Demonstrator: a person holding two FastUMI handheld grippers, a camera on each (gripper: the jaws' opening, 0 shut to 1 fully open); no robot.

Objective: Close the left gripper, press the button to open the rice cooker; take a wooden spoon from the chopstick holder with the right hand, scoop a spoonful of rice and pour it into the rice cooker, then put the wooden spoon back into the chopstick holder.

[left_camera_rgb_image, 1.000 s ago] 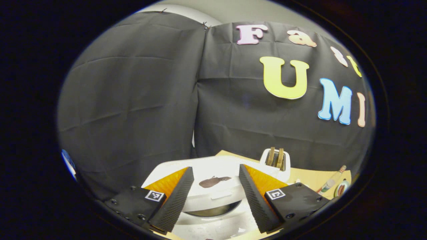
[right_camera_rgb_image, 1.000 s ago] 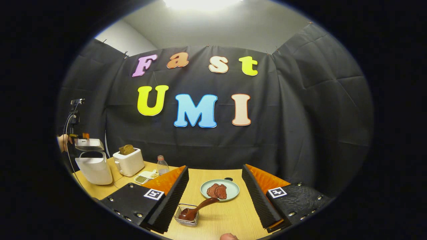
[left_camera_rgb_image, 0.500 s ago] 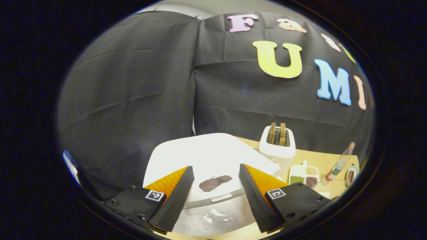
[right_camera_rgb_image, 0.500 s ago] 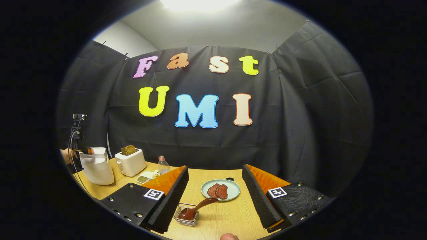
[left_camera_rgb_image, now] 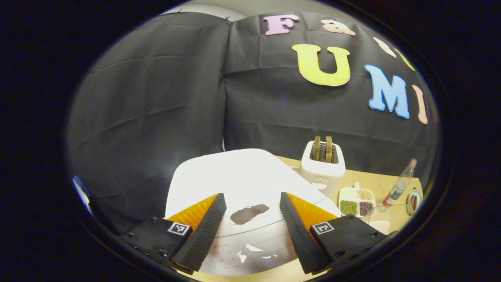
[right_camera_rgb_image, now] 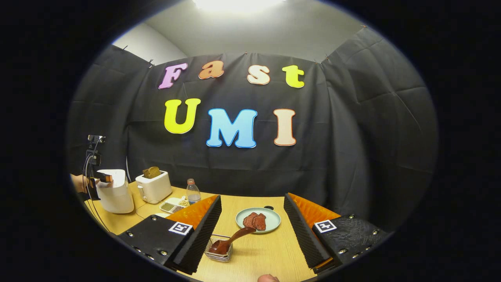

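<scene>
The white rice cooker (left_camera_rgb_image: 238, 184) sits at the table's left end with its lid down, directly under the left gripper (left_camera_rgb_image: 249, 231), whose jaws stand wide apart over the lid, gripping nothing. Just right of it stands a toaster (left_camera_rgb_image: 323, 166) with bread in its slots, then a divided dish of grains (left_camera_rgb_image: 357, 203) and a bottle (left_camera_rgb_image: 399, 187). In the right gripper view, the wooden spoon (right_camera_rgb_image: 231, 241) leans in a wire chopstick holder (right_camera_rgb_image: 219, 253) on the wooden table (right_camera_rgb_image: 266, 254), between the wide-open fingers of the right gripper (right_camera_rgb_image: 252, 239). A green plate (right_camera_rgb_image: 258, 220) of dark food lies just behind the holder
</scene>
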